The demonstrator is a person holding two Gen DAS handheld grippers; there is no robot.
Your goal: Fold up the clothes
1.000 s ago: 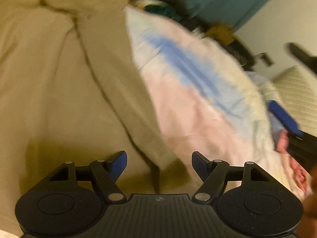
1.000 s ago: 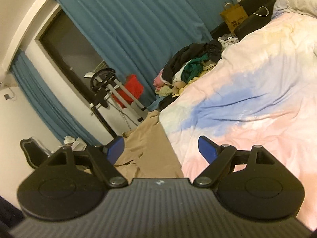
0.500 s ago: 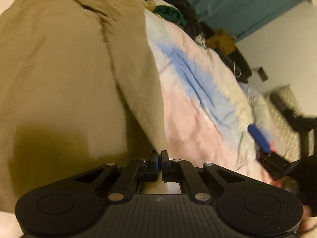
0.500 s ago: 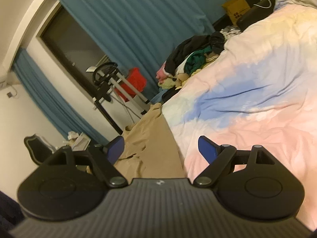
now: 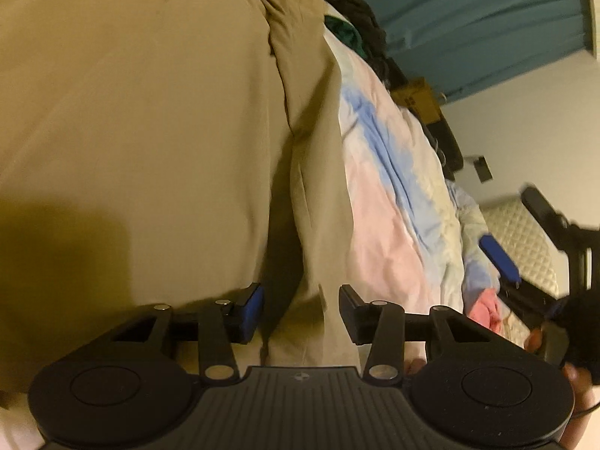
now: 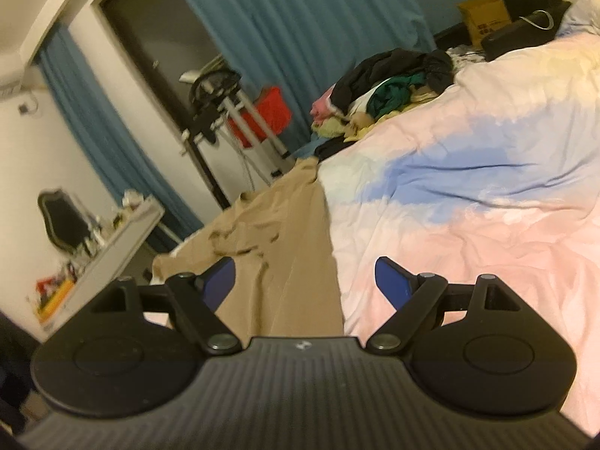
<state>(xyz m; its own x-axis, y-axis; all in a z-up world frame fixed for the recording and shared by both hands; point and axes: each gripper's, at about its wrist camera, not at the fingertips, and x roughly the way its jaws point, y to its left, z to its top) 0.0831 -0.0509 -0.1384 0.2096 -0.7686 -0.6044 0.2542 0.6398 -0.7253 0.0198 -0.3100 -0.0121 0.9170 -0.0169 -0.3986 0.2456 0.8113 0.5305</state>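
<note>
One bed [image 6: 468, 225] fills both views, covered by a single pastel quilt of pink, blue and pale yellow. One tan garment [image 5: 150, 131] lies spread flat on it, along the bed's near edge; its cloth is plain khaki, with a long folded flap running down its quilt-side border and some bunched wrinkles at the far end. One heap of mixed clothes [image 6: 390, 90], black, green, pink and yellow, sits at the far end of the bed. Two tools are present. The left tool [image 5: 300, 311] hovers close over the garment's flap, its jaws opening, the cloth between them but unpressed. The right tool [image 6: 303, 281] has its jaws wide apart, gripping nothing. Only the right wrist view shows the window, the cluttered desk [image 6: 112, 240] and the red bag [image 6: 270, 112]; only the left shows the right tool from outside.
</note>
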